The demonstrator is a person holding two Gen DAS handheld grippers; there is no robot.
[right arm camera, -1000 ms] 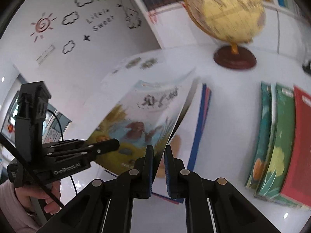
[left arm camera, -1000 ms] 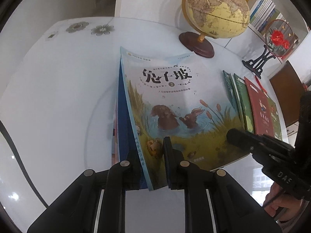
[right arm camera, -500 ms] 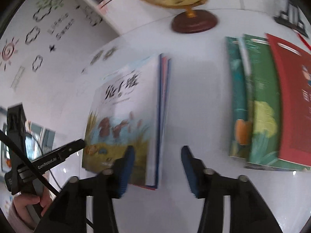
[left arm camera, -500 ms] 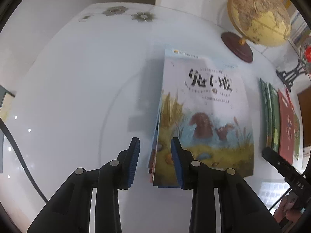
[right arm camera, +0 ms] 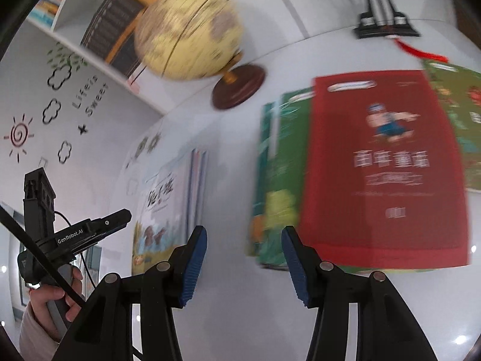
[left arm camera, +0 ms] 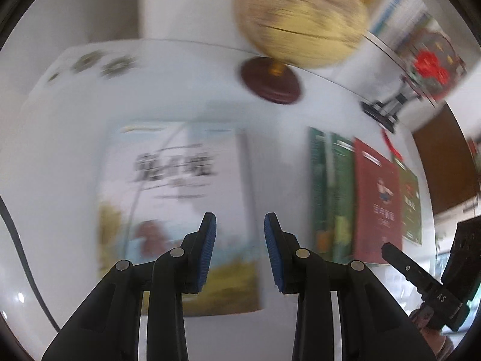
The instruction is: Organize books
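Books lie in two groups, probably sorted by kind: one pale rabbit-cover stack (left arm camera: 180, 210) beyond the empty, partly open left gripper (left arm camera: 240, 252), and four fanned green and red books (right arm camera: 381, 168), just beyond the right gripper (right arm camera: 244, 266), half open, holding nothing.

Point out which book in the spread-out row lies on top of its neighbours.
The red book: its cover shows whole, overlapping the green books at its left and another green book at its right.
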